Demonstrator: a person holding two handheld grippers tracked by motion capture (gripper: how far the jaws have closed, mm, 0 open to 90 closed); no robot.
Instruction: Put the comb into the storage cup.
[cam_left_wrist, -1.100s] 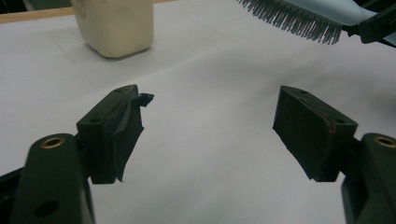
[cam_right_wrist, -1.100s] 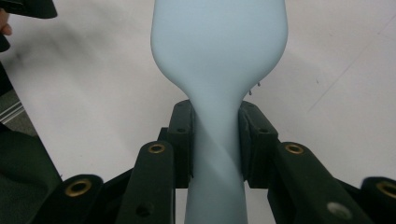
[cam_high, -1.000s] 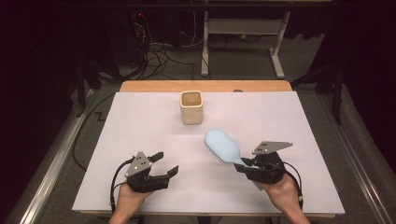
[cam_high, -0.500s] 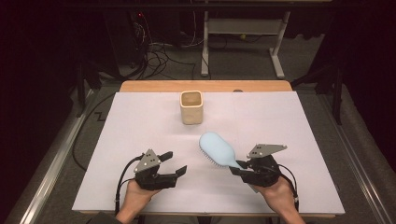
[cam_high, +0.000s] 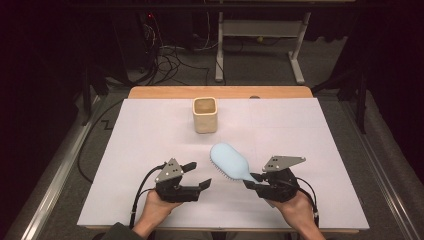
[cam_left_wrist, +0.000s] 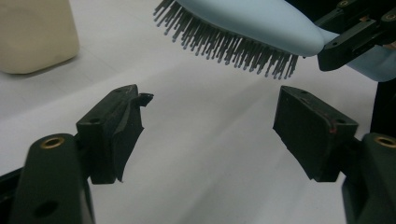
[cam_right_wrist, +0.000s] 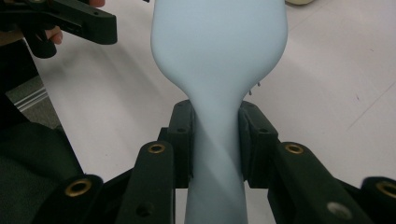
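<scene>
A light blue hairbrush (cam_high: 230, 162) hangs above the white table cover, bristles down, held by its handle (cam_right_wrist: 215, 140) in my right gripper (cam_high: 254, 179), which is shut on it. In the left gripper view the brush head (cam_left_wrist: 247, 23) and its dark bristles pass just above and beyond the jaws. My left gripper (cam_high: 197, 176) stands open near the front of the table, to the left of the brush, with nothing between its fingers (cam_left_wrist: 116, 130). A cream square cup (cam_high: 205, 115) stands upright at the back middle.
The white cover (cam_high: 125, 150) spans the wooden table (cam_high: 150, 92). Beyond the table's far edge lie cables (cam_high: 170, 55) on a dark floor and a white metal frame (cam_high: 260, 30). A metal rail (cam_high: 55, 175) runs along the left side.
Both grippers have drifted towards each other. The right one has carried the brush a little left and forward; the left one has moved right, closer to the brush head.
</scene>
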